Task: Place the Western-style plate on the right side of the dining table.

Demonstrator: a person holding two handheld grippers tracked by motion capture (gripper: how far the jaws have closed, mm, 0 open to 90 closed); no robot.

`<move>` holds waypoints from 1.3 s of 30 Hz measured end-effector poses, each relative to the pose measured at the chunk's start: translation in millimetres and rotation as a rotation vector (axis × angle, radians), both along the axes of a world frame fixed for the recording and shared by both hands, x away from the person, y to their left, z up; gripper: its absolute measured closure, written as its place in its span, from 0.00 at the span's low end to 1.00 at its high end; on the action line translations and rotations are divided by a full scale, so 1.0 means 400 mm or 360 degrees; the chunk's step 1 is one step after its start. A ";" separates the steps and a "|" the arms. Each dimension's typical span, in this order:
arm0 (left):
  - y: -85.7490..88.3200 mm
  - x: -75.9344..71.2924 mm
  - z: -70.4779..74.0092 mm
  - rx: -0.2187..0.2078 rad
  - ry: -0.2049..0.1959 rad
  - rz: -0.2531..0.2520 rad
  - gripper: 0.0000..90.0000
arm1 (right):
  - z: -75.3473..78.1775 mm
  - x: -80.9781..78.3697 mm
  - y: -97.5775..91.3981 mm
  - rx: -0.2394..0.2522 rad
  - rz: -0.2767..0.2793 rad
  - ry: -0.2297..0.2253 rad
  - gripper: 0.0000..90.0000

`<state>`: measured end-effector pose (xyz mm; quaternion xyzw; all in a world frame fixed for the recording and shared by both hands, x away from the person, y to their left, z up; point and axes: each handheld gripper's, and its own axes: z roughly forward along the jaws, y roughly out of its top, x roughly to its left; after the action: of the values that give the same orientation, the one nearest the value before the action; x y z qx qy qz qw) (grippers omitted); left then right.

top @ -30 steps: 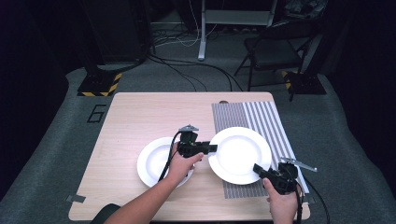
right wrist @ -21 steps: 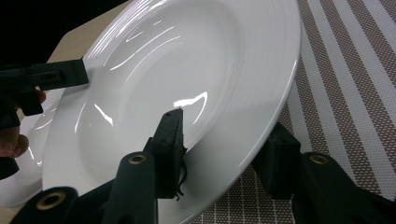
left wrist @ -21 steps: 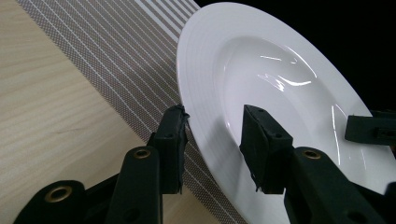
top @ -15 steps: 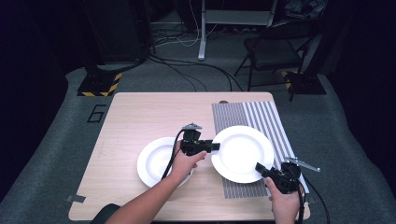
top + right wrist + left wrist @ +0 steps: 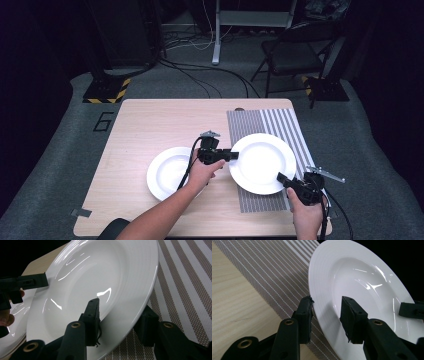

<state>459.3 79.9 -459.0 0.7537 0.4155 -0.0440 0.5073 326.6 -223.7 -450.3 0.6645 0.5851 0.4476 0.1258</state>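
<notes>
1. Black jaws of my left gripper (image 5: 325, 315) straddle the near-left rim of the large white plate (image 5: 367, 287): one jaw under the rim, the other over its inner face. They look clamped on it, though in the left gripper view I can't be sure the upper pad is pressing.
2. From above, that left gripper (image 5: 231, 155) sits at the plate's (image 5: 262, 162) left edge, my left hand (image 5: 202, 172) wrapped behind it.
3. My right gripper (image 5: 120, 315) pinches the opposite rim, one jaw on the glossy inside of the plate (image 5: 100, 282), the other beneath, over the mat. From above, it (image 5: 284, 181) meets the plate's lower right edge, right hand (image 5: 306, 212) below it.
4. The plate is held between both grippers over the striped placemat (image 5: 287, 122), overhanging the mat's left edge. Its rim stands tilted up off the weave (image 5: 269, 280) in the left gripper view.
5. A second white plate (image 5: 167, 172) lies on the light wooden table (image 5: 150, 125) just left of the held one, partly under my left forearm; its rim (image 5: 11, 340) shows beside the held plate in the right gripper view.
6. Beyond the table: grey carpet, a folding chair (image 5: 292, 52) and cables (image 5: 200, 77).
</notes>
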 end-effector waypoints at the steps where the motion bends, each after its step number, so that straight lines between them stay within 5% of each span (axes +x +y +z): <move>1: 0.000 0.001 0.000 -0.0003 0.0002 0.0004 0.68 | 0.001 0.002 0.000 0.0005 -0.0001 0.0004 0.65; 12: 0.001 0.028 0.022 -0.0038 0.0011 0.0023 0.68 | 0.002 0.031 -0.003 0.0030 -0.0009 0.0001 0.65; 26: -0.019 0.059 0.029 0.0001 -0.0012 0.0031 0.68 | 0.012 0.068 -0.022 0.0047 -0.0020 -0.0014 0.66; 39: -0.038 0.084 0.012 0.0040 -0.0016 0.0040 0.68 | -0.021 0.099 -0.032 0.0037 -0.0033 0.0011 0.66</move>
<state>492.9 64.8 -454.1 0.7550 0.4230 -0.0287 0.5002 366.0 -236.6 -458.8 0.6734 0.5734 0.4508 0.1207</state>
